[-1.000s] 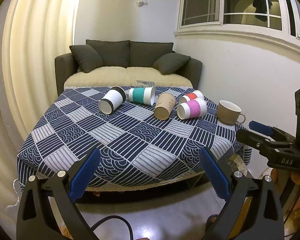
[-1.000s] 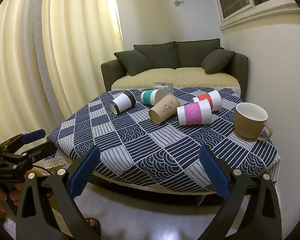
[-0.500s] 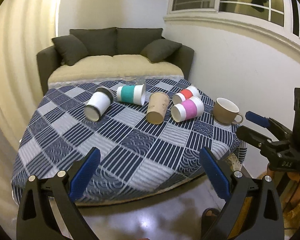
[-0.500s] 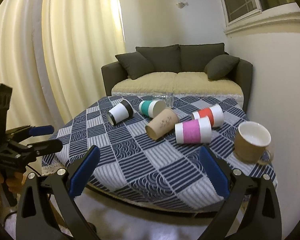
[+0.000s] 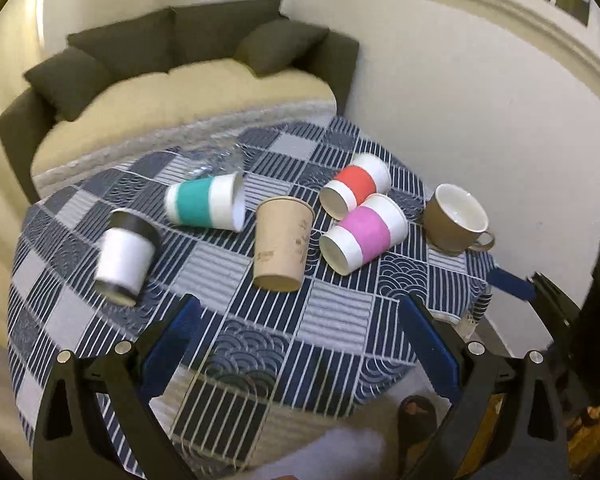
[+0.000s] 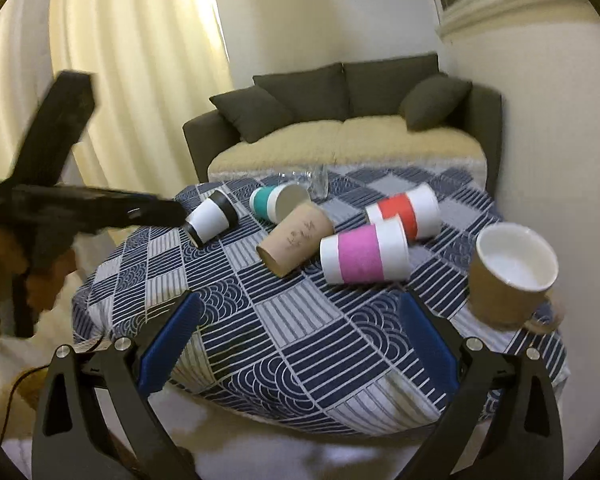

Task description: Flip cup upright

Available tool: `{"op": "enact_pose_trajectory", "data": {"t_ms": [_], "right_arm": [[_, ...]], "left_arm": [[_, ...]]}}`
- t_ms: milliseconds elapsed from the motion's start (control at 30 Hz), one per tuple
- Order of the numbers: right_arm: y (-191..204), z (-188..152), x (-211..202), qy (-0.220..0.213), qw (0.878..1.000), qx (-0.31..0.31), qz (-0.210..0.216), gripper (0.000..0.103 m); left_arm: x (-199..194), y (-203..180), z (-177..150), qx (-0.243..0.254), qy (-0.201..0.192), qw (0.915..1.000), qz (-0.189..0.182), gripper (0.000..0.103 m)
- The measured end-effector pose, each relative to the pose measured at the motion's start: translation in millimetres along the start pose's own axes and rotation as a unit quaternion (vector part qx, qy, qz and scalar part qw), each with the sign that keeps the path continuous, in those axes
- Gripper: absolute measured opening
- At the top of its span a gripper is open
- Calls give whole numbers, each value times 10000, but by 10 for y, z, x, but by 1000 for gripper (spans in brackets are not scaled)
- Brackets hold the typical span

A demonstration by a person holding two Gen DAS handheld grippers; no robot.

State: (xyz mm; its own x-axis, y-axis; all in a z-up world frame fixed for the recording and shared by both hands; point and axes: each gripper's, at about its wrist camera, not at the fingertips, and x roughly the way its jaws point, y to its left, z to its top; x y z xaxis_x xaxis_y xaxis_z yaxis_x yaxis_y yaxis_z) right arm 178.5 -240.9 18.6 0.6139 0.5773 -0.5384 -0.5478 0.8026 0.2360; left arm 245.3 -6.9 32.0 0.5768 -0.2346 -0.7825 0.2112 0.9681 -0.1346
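Note:
Several paper cups lie on their sides on a table with a blue patterned cloth (image 5: pixel 332 320): a black-and-white cup (image 5: pixel 126 258), a teal cup (image 5: pixel 204 205), a plain brown cup (image 5: pixel 282 250), a pink cup (image 5: pixel 364 238) and a red cup (image 5: pixel 356 184). In the right wrist view they show as black-and-white (image 6: pixel 212 220), teal (image 6: pixel 278 202), brown (image 6: pixel 296 236), pink (image 6: pixel 364 254), red (image 6: pixel 404 210). My left gripper (image 5: pixel 300 344) is open and empty over the table's near edge. My right gripper (image 6: pixel 296 340) is open and empty, short of the pink cup.
A brown mug (image 5: pixel 456 218) stands upright at the table's right edge, also in the right wrist view (image 6: pixel 512 276). A clear glass (image 6: pixel 320 180) stands behind the teal cup. A dark sofa (image 6: pixel 340 120) is behind the table. A wall (image 5: pixel 480 120) runs along the right.
Both grippers have risen and moved forward over the table, now looking down on the cups. The left gripper has swung into the right view's left side. Both stay open.

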Motion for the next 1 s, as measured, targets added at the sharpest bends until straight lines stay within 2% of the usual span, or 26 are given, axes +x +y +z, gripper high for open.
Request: {"op": "enact_pose_trajectory", "data": {"t_ms": [133,300,433,500,867,900,933,1000], "right_arm": [[-41,68,-32,-160,9998,39,130,98],[-100,77,39,-37,9993,191,332,98],[-82,76,90,66,9988,149,468,98],[-81,76,119,106,9984,153,530,98],[-204,74,190,204,9972,372,614,98],[-223,74,195,218,9970,400,621,98],[-234,74,197,229,9968,427,636,98],[-253,78,192,230,9964,473,666,98]], "left_arm": [[453,16,212,139,584,9981,-116,95],[893,-16,349,564,1112,9922,75,95],[1151,9,415,681,1421,9871,278,94],[1291,48,440,664,1616,9839,378,74],[1616,116,546,537,1920,9794,319,72],[1642,112,554,560,1972,9782,321,61],[1661,102,557,584,2024,9770,337,57],[1669,91,571,603,2052,9761,388,57]]}}
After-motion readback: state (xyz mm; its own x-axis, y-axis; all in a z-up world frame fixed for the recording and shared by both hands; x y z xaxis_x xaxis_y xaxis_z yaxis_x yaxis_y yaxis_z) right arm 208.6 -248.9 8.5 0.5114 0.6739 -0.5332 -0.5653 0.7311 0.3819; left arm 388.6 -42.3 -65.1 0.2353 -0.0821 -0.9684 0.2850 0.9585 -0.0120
